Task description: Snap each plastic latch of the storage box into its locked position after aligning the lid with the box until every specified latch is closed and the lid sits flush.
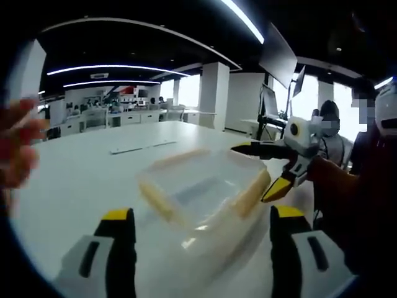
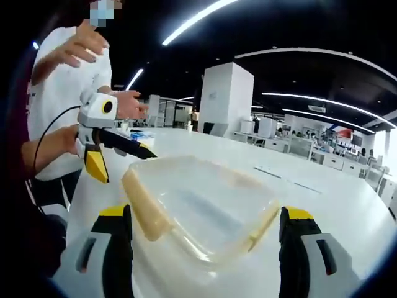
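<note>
A translucent storage box point(image 1: 198, 183) with its lid on sits on the white table point(image 1: 80, 180), blurred. Cream latches show on its left side point(image 1: 156, 202), right side point(image 1: 251, 192) and far side point(image 1: 183, 155). My left gripper point(image 1: 203, 245) is open, its jaws standing either side of the box's near end. In the right gripper view the same box point(image 2: 201, 211) lies between the wide-apart jaws of my open right gripper point(image 2: 208, 245), with latches at its left point(image 2: 146, 214) and right point(image 2: 263, 226). Each gripper appears open beyond the box in the other's view.
A person in a white shirt point(image 2: 68, 93) stands at the table's far side with hands raised. A blurred hand point(image 1: 18, 143) shows at the left. Pillars point(image 2: 226, 96), desks and monitors fill the office behind. White table surface point(image 2: 322, 186) stretches around the box.
</note>
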The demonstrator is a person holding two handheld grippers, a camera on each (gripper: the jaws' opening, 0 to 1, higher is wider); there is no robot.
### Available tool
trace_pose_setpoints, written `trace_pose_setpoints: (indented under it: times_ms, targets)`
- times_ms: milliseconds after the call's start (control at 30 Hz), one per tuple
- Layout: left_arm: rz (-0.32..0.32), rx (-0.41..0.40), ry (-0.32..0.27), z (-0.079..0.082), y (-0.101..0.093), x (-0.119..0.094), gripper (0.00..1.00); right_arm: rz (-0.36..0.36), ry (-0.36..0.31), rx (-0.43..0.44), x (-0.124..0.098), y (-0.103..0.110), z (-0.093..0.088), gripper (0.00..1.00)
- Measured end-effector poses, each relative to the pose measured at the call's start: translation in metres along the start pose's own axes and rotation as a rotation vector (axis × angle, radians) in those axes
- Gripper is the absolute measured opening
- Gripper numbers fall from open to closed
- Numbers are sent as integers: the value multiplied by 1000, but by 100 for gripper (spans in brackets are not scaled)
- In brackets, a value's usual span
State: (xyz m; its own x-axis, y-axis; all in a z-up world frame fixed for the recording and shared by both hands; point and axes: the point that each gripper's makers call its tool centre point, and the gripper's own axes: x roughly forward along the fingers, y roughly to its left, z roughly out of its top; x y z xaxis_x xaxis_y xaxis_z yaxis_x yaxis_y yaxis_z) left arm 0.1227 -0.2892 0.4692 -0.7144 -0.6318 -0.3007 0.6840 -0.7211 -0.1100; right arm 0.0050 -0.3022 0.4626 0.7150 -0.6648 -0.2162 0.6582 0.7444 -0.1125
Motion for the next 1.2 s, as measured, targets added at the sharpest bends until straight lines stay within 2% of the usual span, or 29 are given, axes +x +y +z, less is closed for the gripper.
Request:
trace_pose_setpoints:
  times_ms: [1200]
  targets:
    - [-15, 27, 23, -8, -1, 5, 88, 0, 27, -28, 0, -2, -5, 100]
